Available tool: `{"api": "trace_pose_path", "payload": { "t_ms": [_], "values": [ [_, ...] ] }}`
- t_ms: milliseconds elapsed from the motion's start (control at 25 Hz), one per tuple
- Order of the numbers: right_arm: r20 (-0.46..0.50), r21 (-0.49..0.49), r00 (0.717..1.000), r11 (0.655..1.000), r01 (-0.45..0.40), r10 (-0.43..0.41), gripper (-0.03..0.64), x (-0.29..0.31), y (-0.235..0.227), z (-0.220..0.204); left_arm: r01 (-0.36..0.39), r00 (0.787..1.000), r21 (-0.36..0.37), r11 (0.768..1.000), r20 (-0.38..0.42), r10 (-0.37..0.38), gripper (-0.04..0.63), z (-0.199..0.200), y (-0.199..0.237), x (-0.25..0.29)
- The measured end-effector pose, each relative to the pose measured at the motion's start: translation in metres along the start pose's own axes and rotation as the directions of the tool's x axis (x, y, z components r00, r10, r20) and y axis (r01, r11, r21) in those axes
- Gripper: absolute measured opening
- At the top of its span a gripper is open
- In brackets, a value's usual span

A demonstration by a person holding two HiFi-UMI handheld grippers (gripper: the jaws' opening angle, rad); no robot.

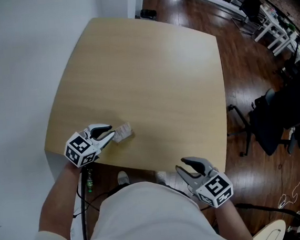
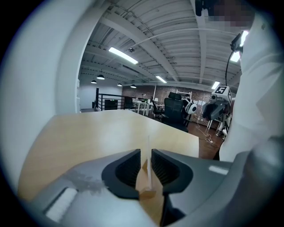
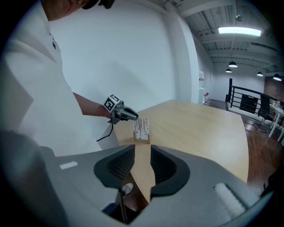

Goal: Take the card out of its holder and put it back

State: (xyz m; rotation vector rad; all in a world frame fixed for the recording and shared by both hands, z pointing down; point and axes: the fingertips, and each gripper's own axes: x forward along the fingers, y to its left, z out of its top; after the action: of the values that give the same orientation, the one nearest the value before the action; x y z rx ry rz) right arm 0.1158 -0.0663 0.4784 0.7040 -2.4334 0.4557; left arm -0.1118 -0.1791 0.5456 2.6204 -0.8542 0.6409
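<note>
Left gripper [image 2: 145, 170]: jaws slightly apart, straddling the card [image 2: 148, 153] edge-on, not clamped on it. Card upright in its holder [image 2: 146, 193], at 7 o'clock on the table [image 1: 151, 74], near the edge. Right gripper [image 3: 143, 165]: jaws apart, empty, at 5 o'clock just off the table's rim.

Likely risk: closing off-centre or pulling at a slant, so tipping the light holder or bending the card.

Thin, flat, pale card; small wooden block as base; ribbed dark pads [image 2: 132, 170]; smooth matte wood-look top.
</note>
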Motion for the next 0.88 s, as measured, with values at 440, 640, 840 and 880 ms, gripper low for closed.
{"api": "trace_pose_path", "payload": {
  "t_ms": [440,640,840,880],
  "values": [
    [0.023,-0.084,0.989,0.986,-0.142,0.145,0.117,0.001,-0.019,-0.001,-0.286,0.955,-0.076,0.955,0.056,0.291,0.069,0.030,-0.035,-0.065],
    [0.018,-0.129,0.964,0.957,-0.261,0.265,0.118,0.000,-0.026,-0.010,-0.354,0.926,-0.191,0.916,0.069,0.372,0.054,0.035,-0.093,-0.075],
    [-0.020,-0.147,0.936,0.925,-0.351,0.352,0.117,0.000,-0.021,-0.032,-0.395,0.908,-0.253,0.883,0.037,0.416,0.054,0.026,-0.159,-0.070],
    [-0.025,-0.149,0.933,0.921,-0.359,0.360,0.117,0.000,-0.019,-0.036,-0.388,0.911,-0.264,0.883,0.034,0.410,0.052,0.024,-0.171,-0.067]
  ]
}}
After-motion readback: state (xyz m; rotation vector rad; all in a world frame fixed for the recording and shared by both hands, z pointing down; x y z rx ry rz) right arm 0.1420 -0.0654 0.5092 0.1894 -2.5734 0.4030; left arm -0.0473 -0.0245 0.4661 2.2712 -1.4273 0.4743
